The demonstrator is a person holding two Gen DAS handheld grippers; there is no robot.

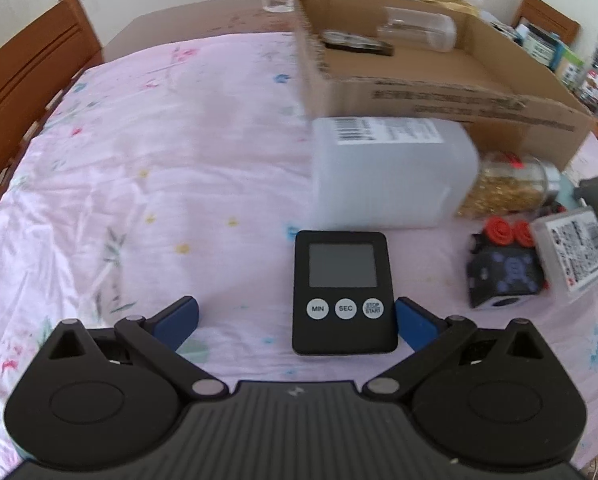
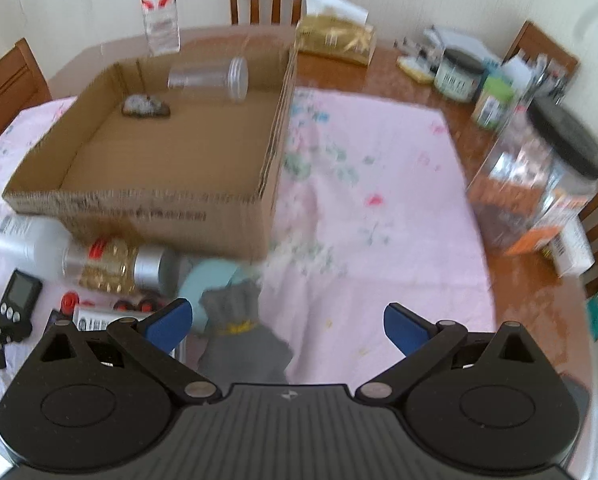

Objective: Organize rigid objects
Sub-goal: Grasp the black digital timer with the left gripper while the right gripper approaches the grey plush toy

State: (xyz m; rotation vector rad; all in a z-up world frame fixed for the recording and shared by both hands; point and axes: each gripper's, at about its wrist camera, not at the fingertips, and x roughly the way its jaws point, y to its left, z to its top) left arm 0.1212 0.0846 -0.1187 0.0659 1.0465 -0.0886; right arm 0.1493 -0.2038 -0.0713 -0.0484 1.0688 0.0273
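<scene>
A black digital timer (image 1: 343,292) lies flat on the pink cloth, its right edge close to my left gripper's (image 1: 297,322) right finger; the jaws stand wide open around it. Behind it stand a white plastic box (image 1: 391,172), a jar of gold bits (image 1: 511,184), a black toy with red knobs (image 1: 503,264) and a clear labelled case (image 1: 575,256). A cardboard box (image 2: 171,200) holds a clear jar (image 2: 211,78) and a small dark object (image 2: 145,106). My right gripper (image 2: 287,322) is open and empty above a grey pouch (image 2: 243,336).
A water bottle (image 2: 159,8) stands behind the box. A gold tissue box (image 2: 335,38), jars and a large black-lidded container (image 2: 539,184) crowd the table's right side. Wooden chairs (image 1: 31,80) surround the table.
</scene>
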